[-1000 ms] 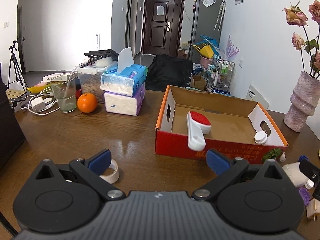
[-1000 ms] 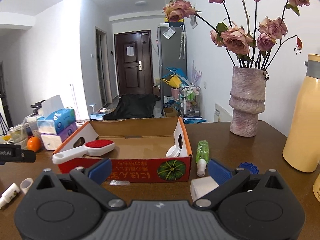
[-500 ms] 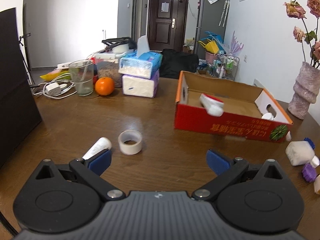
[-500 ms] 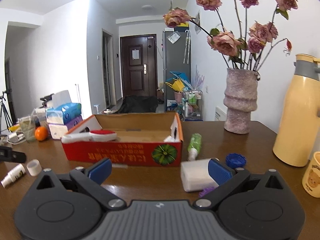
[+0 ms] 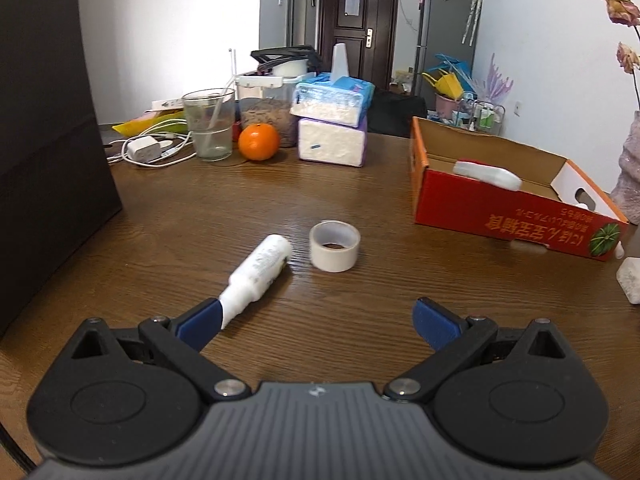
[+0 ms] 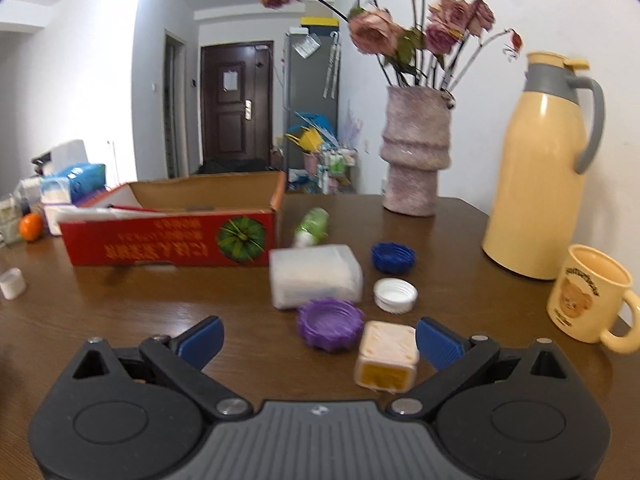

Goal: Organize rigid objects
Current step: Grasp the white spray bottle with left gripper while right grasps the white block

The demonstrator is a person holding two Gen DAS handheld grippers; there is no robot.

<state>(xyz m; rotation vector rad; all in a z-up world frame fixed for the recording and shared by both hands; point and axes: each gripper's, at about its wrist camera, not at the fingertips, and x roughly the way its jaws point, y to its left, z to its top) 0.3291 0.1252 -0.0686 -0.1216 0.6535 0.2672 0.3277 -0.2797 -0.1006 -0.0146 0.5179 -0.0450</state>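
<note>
The red cardboard box (image 5: pixel 500 222) stands on the wooden table, a white and red brush (image 5: pixel 486 174) lying inside it. My left gripper (image 5: pixel 318 322) is open and empty; a white tube bottle (image 5: pixel 260 270) lies just ahead of its left finger and a tape roll (image 5: pixel 335 245) beyond. My right gripper (image 6: pixel 318 340) is open and empty, with a purple lid (image 6: pixel 329 322) and a cream square block (image 6: pixel 386 356) between its fingers. Ahead lie a white rectangular container (image 6: pixel 314 276), a white cap (image 6: pixel 395 294), a blue lid (image 6: pixel 393 257) and a green bottle (image 6: pixel 312 226). The box (image 6: pixel 168 242) shows at the left.
A glass (image 5: pixel 209 124), an orange (image 5: pixel 259 142), tissue packs (image 5: pixel 334 120) and a charger (image 5: pixel 146 148) stand at the back left. A dark panel (image 5: pixel 44 140) rises at the left. A vase (image 6: pixel 414 152), a cream thermos (image 6: pixel 540 168) and a mug (image 6: pixel 588 298) stand at the right.
Both grippers have pulled back from the box and stayed open. The tube and tape roll now lie before the left gripper; the lids and block have come between the right fingers.
</note>
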